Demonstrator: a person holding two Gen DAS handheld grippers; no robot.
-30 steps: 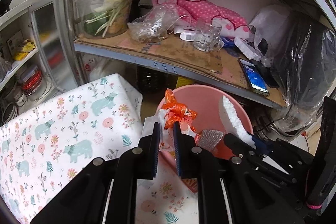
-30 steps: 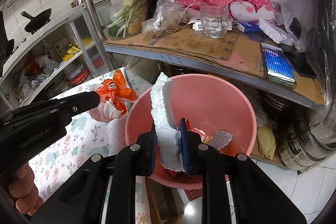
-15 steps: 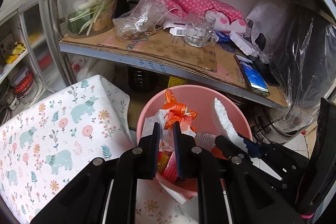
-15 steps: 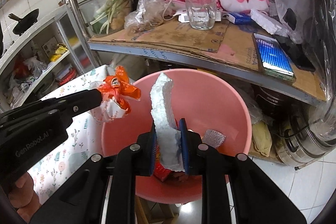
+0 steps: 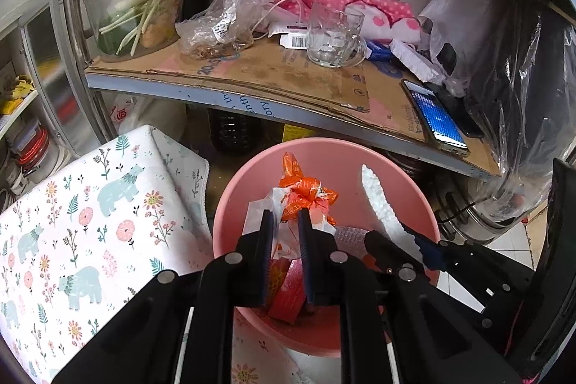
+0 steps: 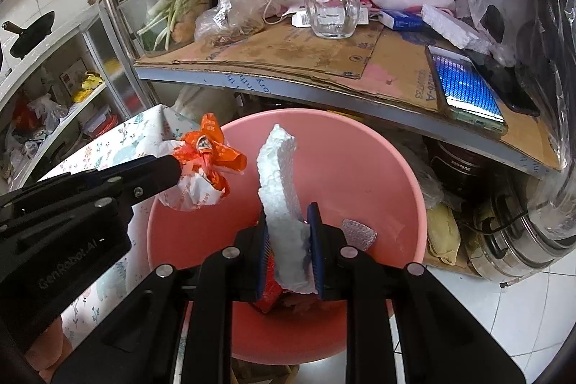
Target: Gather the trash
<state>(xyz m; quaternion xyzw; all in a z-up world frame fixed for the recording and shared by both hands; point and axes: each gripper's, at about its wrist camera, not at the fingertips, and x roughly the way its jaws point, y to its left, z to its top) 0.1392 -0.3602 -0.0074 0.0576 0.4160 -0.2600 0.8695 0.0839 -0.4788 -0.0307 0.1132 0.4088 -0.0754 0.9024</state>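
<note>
A pink basin (image 6: 363,132) (image 5: 230,204) sits on the floor under a shelf, with red packets and a silver wrapper (image 6: 360,233) in it. My left gripper (image 5: 285,216) (image 6: 177,168) hangs over its left rim. Its jaws are opening, with a crumpled orange-and-white wrapper (image 5: 306,197) (image 6: 205,175) still caught between the pads and hanging in the air. My right gripper (image 6: 289,212) (image 5: 394,234) is shut on an upright strip of white foam (image 6: 279,182) (image 5: 376,200) above the middle of the basin.
A table with a floral bear cloth (image 5: 82,211) stands left of the basin. The cardboard-covered shelf (image 6: 288,60) above holds a glass mug (image 6: 331,6), a lit phone (image 6: 468,85), bags and vegetables. A steel cooker (image 6: 511,240) sits at the right on the floor.
Both grippers have come forward and down over the basin with their loads. The gap between the left jaws looks slightly wider.
</note>
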